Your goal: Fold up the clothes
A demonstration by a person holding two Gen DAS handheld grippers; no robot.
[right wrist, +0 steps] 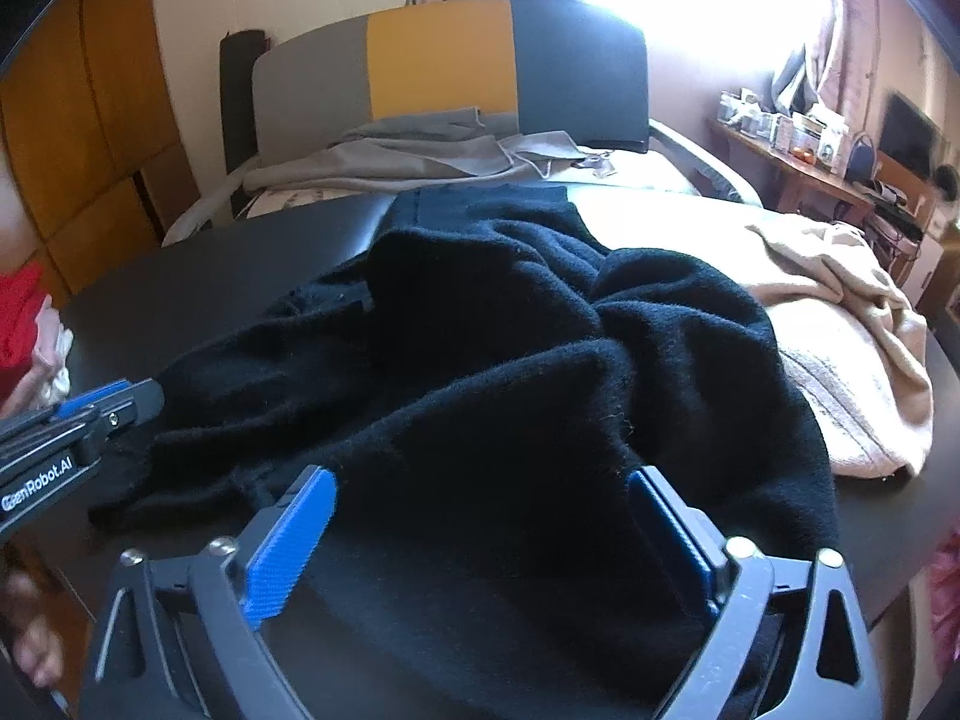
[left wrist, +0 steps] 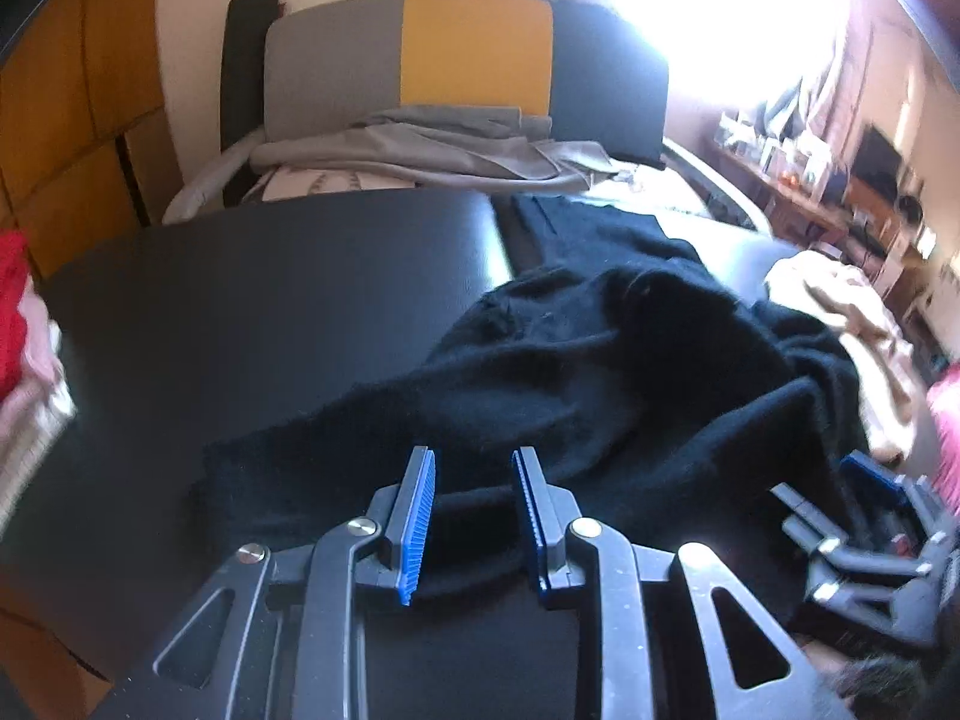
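On the dark table [left wrist: 240, 300], a crumpled black garment [right wrist: 480, 348] between two grippers.

It lies in loose folds across the table's middle and near edge. The left gripper [left wrist: 474, 510] has its blue pads partly apart with a fold of black cloth between them; whether they pinch it is unclear. The right gripper [right wrist: 480, 540] stands wide over the cloth. A beige garment [right wrist: 840, 330] lies just beside, and a grey, yellow and black chair [left wrist: 468, 60] stands beyond.

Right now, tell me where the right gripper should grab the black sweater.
Grip the near hem of the black sweater, coming from the near side. That edge already lies between the open fingers of the right gripper; farther back the cloth is bunched.
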